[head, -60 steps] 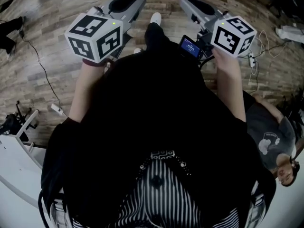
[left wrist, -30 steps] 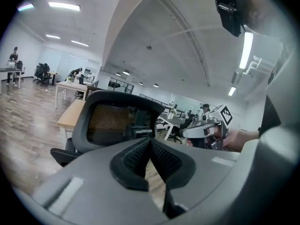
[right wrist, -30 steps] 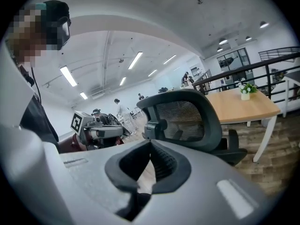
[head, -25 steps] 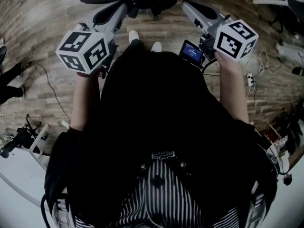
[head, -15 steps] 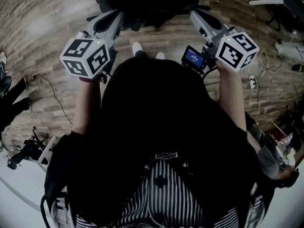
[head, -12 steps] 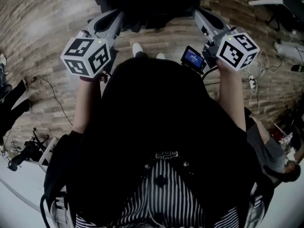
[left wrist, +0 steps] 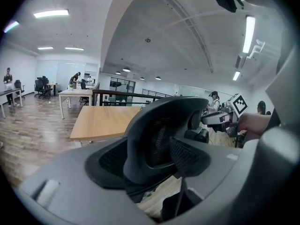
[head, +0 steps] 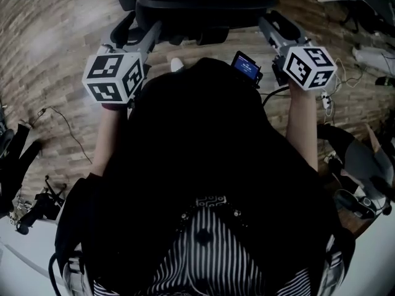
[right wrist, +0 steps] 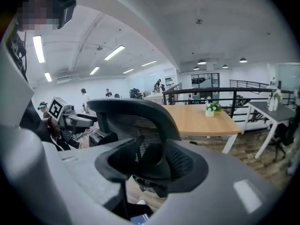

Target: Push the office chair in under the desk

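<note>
**Office chair standing short of the desk**

Located straight ahead on the wood floor, backrest nearest, desk beyond. Found left gripper and right gripper at opposite ends of the backrest rim, fingers spread around it, firm clamping unconfirmed. Judged easy to roll, apt to swivel; mesh soft, rim stiff. Recommend bearing evenly on the rim.

The ceiling strip lights glare white overhead, washing the far walls pale. Looking down from the head, it's dim and greyish, the person's dark top swallowing all detail. Both gripper views bulge fish-eye, black at the corners; the near grey fingers loom soft and blurred.
</note>
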Demonstrator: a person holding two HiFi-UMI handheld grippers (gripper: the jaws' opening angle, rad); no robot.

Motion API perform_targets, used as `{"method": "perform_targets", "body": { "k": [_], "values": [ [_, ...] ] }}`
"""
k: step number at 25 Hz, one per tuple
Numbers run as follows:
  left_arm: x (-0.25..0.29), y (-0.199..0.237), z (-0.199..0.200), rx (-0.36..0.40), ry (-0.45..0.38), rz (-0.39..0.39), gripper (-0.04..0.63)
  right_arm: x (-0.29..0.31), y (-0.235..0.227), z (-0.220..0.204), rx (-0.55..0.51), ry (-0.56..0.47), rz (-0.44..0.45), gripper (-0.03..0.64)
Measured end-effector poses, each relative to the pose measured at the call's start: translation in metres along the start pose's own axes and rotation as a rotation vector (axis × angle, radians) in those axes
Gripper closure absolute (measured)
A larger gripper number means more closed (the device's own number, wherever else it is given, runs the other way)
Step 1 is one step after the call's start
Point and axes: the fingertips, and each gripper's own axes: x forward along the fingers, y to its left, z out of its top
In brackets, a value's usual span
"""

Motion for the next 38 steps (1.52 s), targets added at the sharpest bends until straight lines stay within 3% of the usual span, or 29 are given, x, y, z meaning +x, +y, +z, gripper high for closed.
{"method": "perform_targets", "body": {
  "k": [4,13,20,26,30,38],
  "values": [
    [0.009,0.014,-0.004,0.034,0.018,0.006,0.231,0.013,-0.010,-0.004,0.009,0.017,-0.040,0.348],
    [0.031,0.027,0.006,0.070,0.033,-0.002,0.195,0.039,-0.020,0.003,0.008,0.029,-0.047,0.305],
    [0.059,0.035,0.003,0.085,0.076,-0.025,0.195,0.053,-0.042,0.011,0.040,0.013,-0.054,0.304],
    [0.068,0.039,0.004,0.103,0.084,-0.018,0.202,0.066,-0.044,0.017,0.018,0.019,0.018,0.311],
    [0.076,0.033,0.006,0.125,0.073,-0.033,0.322,0.073,-0.046,0.019,0.019,0.009,0.037,0.325],
    [0.080,0.040,0.005,0.130,0.085,-0.040,0.322,0.083,-0.045,0.020,0.037,0.091,0.098,0.328]
  ]
}}
